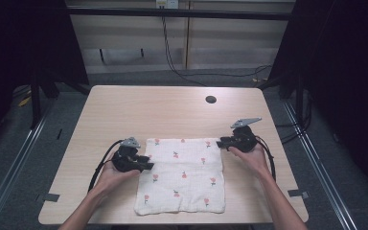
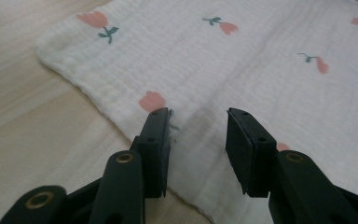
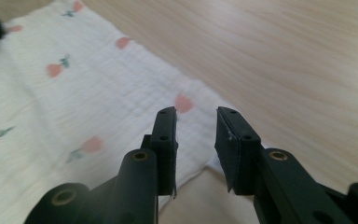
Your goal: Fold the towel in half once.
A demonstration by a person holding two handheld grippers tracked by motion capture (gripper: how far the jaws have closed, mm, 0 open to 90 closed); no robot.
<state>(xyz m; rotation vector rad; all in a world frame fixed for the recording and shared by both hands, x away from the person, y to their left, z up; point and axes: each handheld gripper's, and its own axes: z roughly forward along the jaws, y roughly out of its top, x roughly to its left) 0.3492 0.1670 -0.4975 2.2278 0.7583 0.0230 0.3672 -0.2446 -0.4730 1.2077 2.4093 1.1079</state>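
A white cloth (image 1: 184,175) with small pink tulips lies flat on the light wooden table (image 1: 167,112), near the front edge. My left gripper (image 1: 147,163) sits at the cloth's left edge, open, its jaws over the hem (image 2: 196,126). My right gripper (image 1: 222,142) is at the cloth's far right corner, open, with the corner of the cloth (image 3: 121,98) just below and between its jaws (image 3: 196,122). Nothing is pinched in either one. A hand holds each gripper from below.
A round black hole (image 1: 211,99) marks the table's far right part. Black cables (image 1: 182,72) run over the floor behind the table. Tape marks (image 1: 51,197) sit at the front corners. Bare tabletop lies beyond the cloth.
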